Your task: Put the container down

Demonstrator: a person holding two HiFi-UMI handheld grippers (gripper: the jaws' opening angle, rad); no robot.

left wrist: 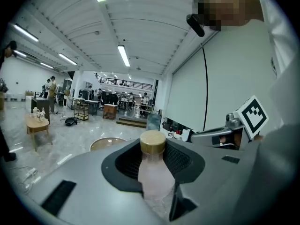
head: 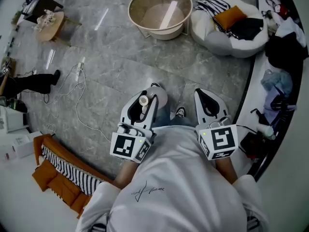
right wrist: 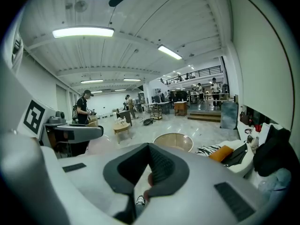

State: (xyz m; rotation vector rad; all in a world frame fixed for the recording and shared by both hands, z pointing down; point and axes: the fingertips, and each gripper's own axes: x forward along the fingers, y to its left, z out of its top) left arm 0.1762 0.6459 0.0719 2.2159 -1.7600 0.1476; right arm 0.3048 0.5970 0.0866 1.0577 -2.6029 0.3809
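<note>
container (left wrist: pixel 152 179) clamped in left gripper (left wrist: pixel 153 161) jaws; right gripper (right wrist: pixel 149 177) jaws together.

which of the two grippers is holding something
The left gripper: a pale pink bottle with a tan cap is clamped between its jaws. The right gripper has nothing between its jaws, only floor showing past them.
</note>
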